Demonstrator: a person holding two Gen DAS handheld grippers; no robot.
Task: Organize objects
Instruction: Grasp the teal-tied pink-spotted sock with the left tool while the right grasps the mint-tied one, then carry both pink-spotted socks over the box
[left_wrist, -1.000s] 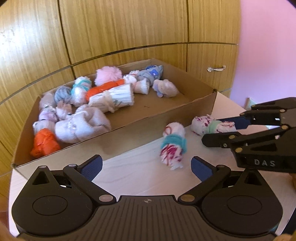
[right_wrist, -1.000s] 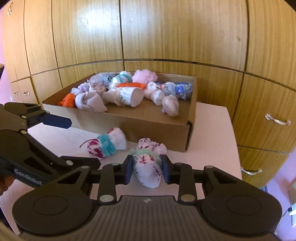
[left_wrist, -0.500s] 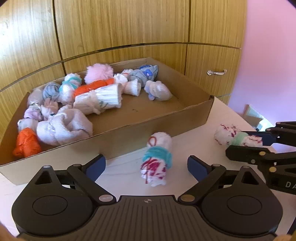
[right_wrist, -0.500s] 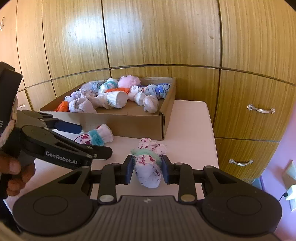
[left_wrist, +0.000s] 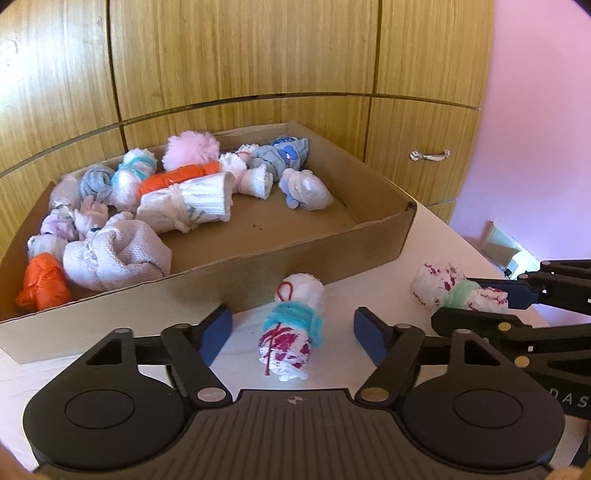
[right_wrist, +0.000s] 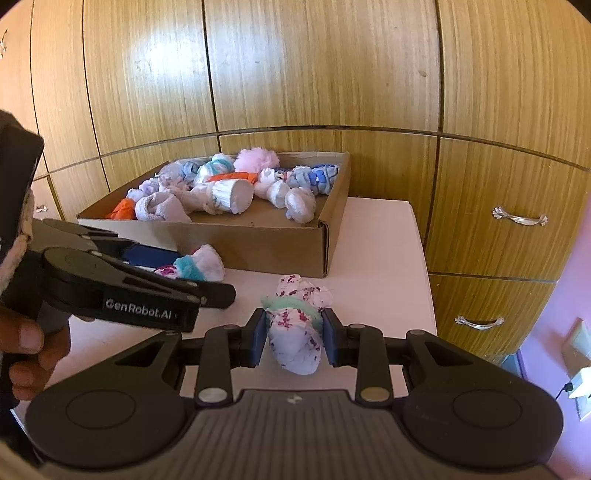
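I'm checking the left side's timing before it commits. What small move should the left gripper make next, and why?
Probably close the left gripper. Its jaws stand wide open on either side of the teal-banded sock roll, which lies on the white table just outside the cardboard box. The right gripper is already shut on the green-banded sock roll.

A: The sock roll (left_wrist: 291, 325) is white, magenta-speckled, with a turquoise band?
B: Yes. The other roll (right_wrist: 294, 328) has a mint band (same speckles). Brown cardboard box (left_wrist: 258, 269); orange bundle (left_wrist: 42, 286), pink pompom (left_wrist: 191, 149).
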